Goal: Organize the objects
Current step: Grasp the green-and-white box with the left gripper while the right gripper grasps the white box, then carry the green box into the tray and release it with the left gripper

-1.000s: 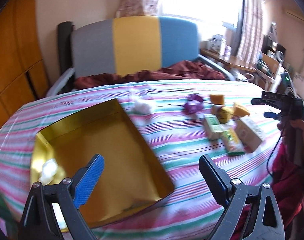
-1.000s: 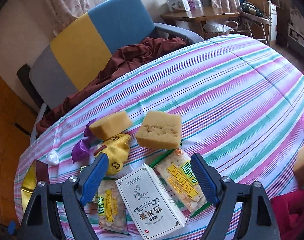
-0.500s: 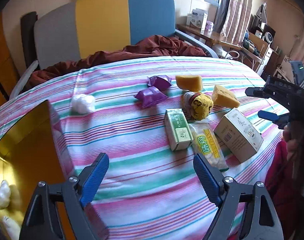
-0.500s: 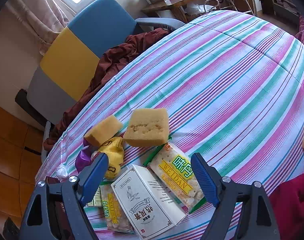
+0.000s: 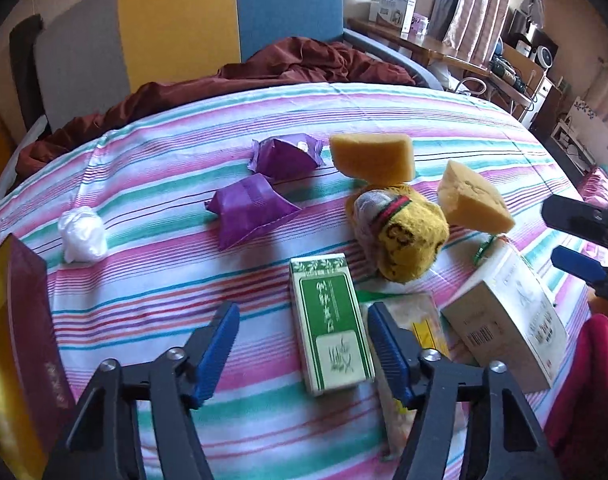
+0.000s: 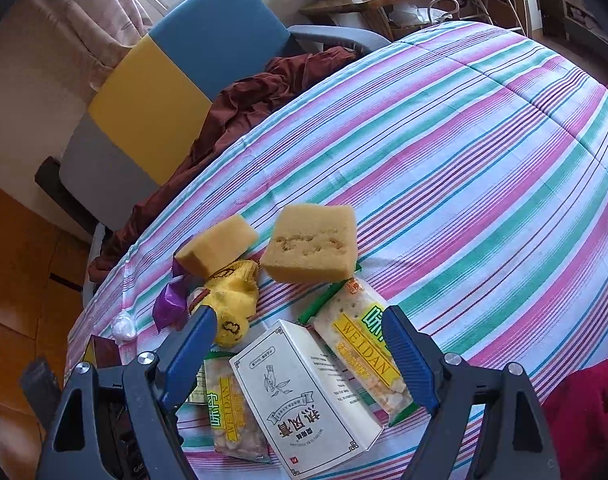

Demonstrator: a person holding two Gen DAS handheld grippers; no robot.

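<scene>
Green box (image 5: 331, 322) lies flat on the striped cloth of the counter (image 5: 443, 120), between the blue pads of my left hand-held gripper (image 5: 304, 344), whose jaws are closing around it but are not yet pressing on its long edges. Just right of it a clear snack packet (image 5: 417, 320) lies partly under my right pad, and beyond that sits the white carton (image 5: 507, 332). A yellow sock (image 5: 399, 236) sits just past the box's far end, with two yellow sponges (image 5: 373, 156) at its far side. Two purple packets (image 5: 250, 210) and a white wad (image 5: 82, 234) lie well apart to the left, with bare cloth between them and the box. A gold-lined box wall (image 5: 28, 320) stands at the left edge of the view.

My right hand-held gripper (image 6: 300, 356) hovers with its jaws wide apart over the white carton (image 6: 304, 396), gripping nothing; a second snack packet (image 6: 363, 344) lies beside the carton. Striped cloth to the right of these things is bare up to the counter's rounded edge.
</scene>
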